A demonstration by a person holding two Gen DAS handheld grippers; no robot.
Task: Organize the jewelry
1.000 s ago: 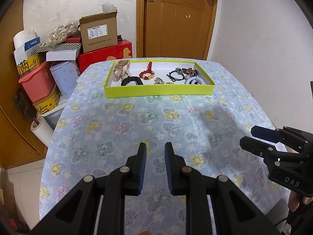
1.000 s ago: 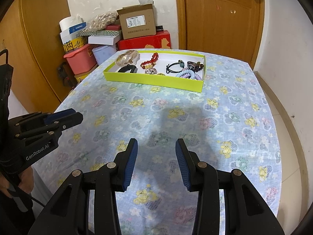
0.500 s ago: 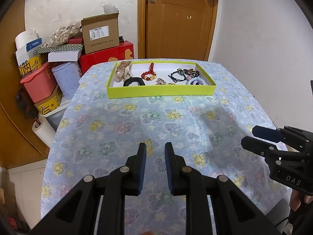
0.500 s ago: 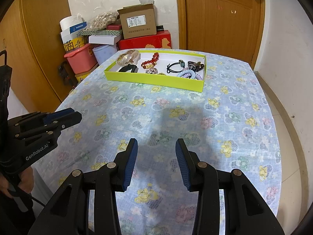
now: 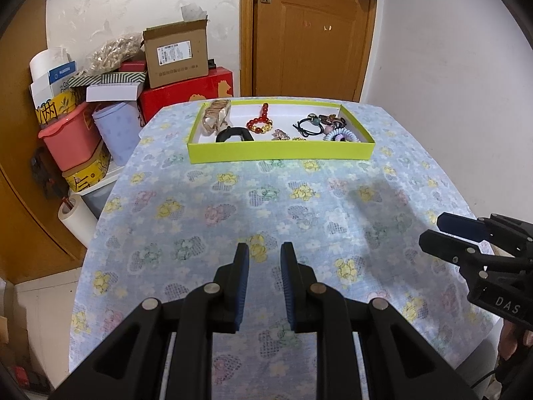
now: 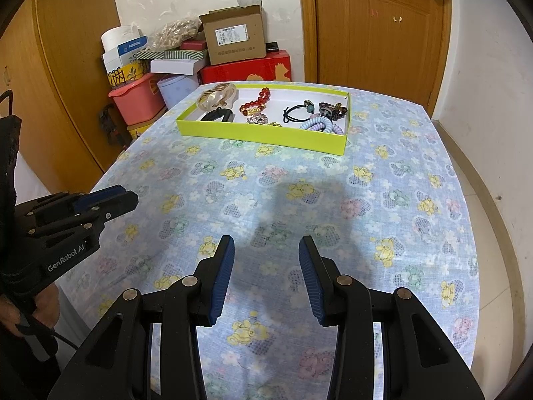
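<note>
Holding jewelry — red bead bracelet (image 5: 259, 122) (coiled) — green tray (image 5: 279, 155).

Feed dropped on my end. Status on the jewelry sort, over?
Left hand-held gripper and right hand-held gripper open, empty, over the tablecloth. Jewelry all in green tray at far edge. Path clear.

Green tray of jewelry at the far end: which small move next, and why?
Probably bring the right gripper forward toward the yellow-green cardboard tray. Both it and the left gripper hang open and empty over the flowered tablecloth, well short of the jewelry.
</note>
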